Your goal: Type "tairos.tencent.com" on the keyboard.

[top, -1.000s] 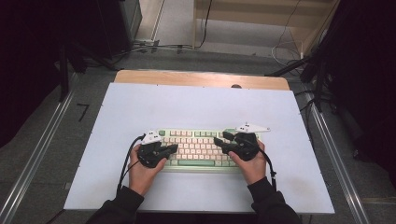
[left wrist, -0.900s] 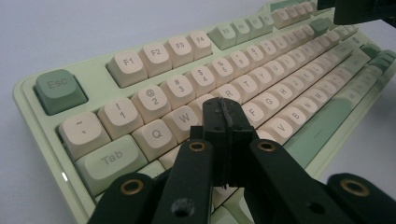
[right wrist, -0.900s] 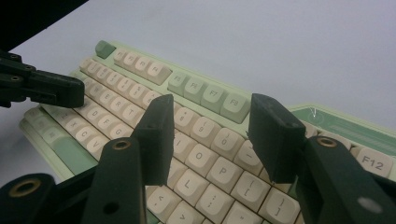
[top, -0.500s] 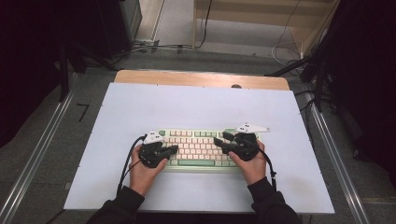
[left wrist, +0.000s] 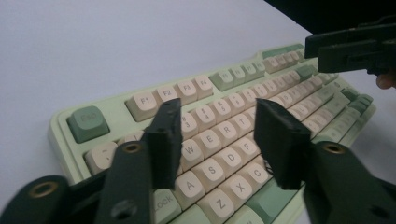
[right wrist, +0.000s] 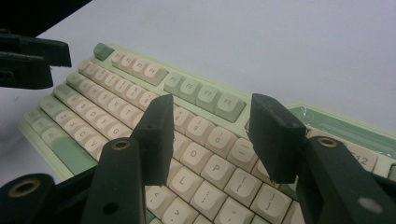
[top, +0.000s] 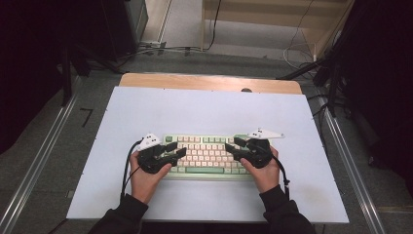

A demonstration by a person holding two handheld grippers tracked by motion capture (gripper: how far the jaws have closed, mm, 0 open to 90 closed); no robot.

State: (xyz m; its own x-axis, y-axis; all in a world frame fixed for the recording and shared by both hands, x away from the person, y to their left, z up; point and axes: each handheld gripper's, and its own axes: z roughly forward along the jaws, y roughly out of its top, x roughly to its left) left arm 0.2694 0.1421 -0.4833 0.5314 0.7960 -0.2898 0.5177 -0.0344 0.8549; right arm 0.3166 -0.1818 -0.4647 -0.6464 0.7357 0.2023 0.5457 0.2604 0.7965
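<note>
A pale green keyboard (top: 204, 156) with cream keys lies on the white table near the front edge. My left gripper (top: 178, 150) hovers over its left end, held in a hand. In the left gripper view its jaws (left wrist: 217, 106) stand apart above the W, E and R keys; they have just been opening, and nothing is between them. My right gripper (top: 233, 146) hovers over the keyboard's right end. Its jaws (right wrist: 211, 100) are spread above the O and P keys, gripping nothing. Each gripper view also shows the other gripper's jaws farther off.
The white tabletop (top: 204, 109) stretches bare behind the keyboard to a wooden strip (top: 209, 82) at the back. Metal rails (top: 44, 156) run along both sides of the table. Cables lie on the floor beyond.
The left gripper's jaws stand wider apart than before. Both hands and the keyboard have stayed where they were.
</note>
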